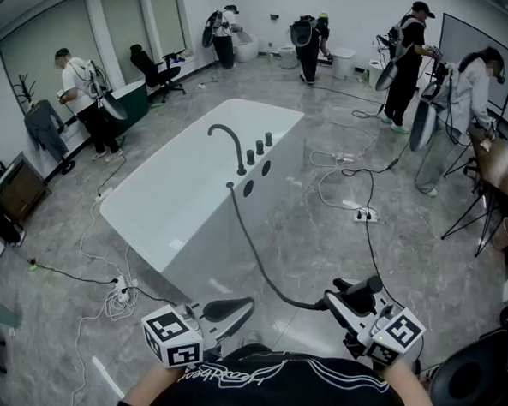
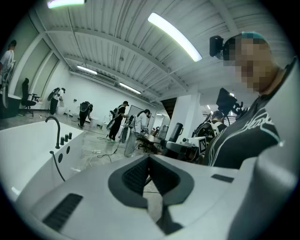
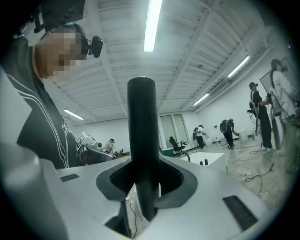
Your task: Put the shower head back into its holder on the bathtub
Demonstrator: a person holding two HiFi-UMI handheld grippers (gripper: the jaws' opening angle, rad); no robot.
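Shower head point(image 3: 142, 140) clamped by its dark handle in right gripper point(image 1: 348, 305), jaws part-way apart on it. It is held close in front of the person, well apart from bathtub point(image 1: 164, 205). Hose point(image 1: 255, 258) runs from it to the bathtub's deck, below faucet point(image 1: 232, 145). Left gripper point(image 1: 230, 310) has its jaws closed together, with nothing between them.

A large test hall or lab, not a home: a freestanding bathtub point(image 1: 182, 193) stands mid-room on grey stone floor point(image 1: 320, 245) amid loose cables point(image 1: 359, 174) and a power strip point(image 1: 366, 216). Several people point(image 1: 408, 66) work at what may be toilets point(image 1: 342, 62); strip lights point(image 2: 174, 35) line the ribbed ceiling.
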